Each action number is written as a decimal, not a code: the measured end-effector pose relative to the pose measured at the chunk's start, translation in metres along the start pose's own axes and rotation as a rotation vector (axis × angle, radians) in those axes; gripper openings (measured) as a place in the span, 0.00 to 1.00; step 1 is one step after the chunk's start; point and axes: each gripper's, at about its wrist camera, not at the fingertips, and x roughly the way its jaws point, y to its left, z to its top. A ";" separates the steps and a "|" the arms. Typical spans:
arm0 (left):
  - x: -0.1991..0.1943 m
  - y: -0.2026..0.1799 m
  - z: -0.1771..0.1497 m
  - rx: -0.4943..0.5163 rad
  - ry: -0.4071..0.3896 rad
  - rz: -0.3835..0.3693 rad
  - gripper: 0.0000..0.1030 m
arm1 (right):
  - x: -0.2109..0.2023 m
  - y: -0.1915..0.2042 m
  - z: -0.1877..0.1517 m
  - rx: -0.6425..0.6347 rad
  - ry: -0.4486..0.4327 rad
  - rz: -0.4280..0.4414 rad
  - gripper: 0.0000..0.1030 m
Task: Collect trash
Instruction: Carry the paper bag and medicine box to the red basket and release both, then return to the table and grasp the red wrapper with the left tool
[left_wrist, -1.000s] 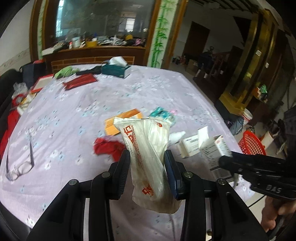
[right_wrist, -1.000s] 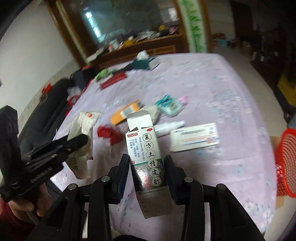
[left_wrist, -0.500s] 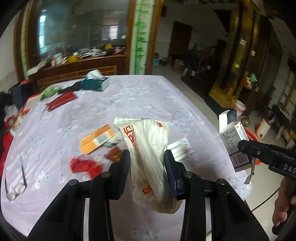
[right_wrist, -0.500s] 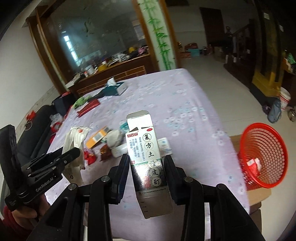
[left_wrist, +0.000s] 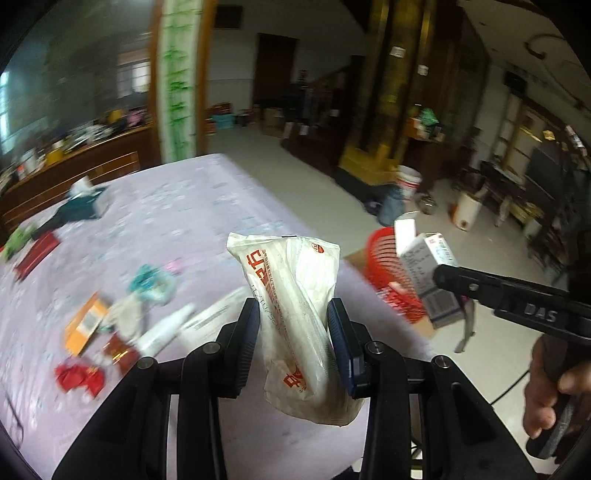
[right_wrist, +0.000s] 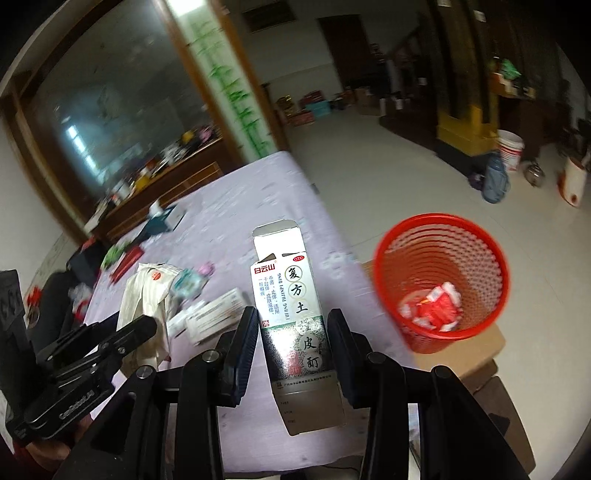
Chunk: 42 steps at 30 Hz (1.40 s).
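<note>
My left gripper (left_wrist: 292, 332) is shut on a white plastic wrapper (left_wrist: 295, 295) with red print, held upright above the near edge of the table (left_wrist: 192, 206). My right gripper (right_wrist: 291, 332) is shut on a white and green medicine box (right_wrist: 295, 314) with its top flap standing up. In the left wrist view that box (left_wrist: 424, 273) hangs in front of the red mesh basket (left_wrist: 388, 266). The basket (right_wrist: 439, 280) stands on a cardboard box (right_wrist: 469, 354) beside the table's right edge, with red and white scraps inside. In the right wrist view the wrapper (right_wrist: 147, 295) and left gripper (right_wrist: 136, 328) sit at lower left.
Loose litter lies on the purple cloth: an orange packet (left_wrist: 86, 321), red scraps (left_wrist: 77, 376), a white tube (left_wrist: 166, 332), a teal wrapper (left_wrist: 151, 280) and a flat white box (right_wrist: 218, 314). A teal tissue box (left_wrist: 83, 203) stands far back. Buckets (right_wrist: 511, 149) stand on the tiled floor.
Both grippers have swung to the right, keeping their loads. The red basket has come much nearer in both views and the table has slid to the left.
</note>
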 end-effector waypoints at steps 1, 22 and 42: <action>0.003 -0.009 0.006 0.018 -0.006 -0.020 0.36 | -0.003 -0.006 0.003 0.009 -0.014 -0.013 0.41; 0.163 -0.141 0.071 0.067 0.176 -0.240 0.36 | -0.003 -0.157 0.050 0.239 -0.050 -0.194 0.41; 0.114 -0.065 0.054 -0.126 0.134 -0.068 0.61 | 0.048 -0.142 0.066 0.140 0.048 -0.100 0.49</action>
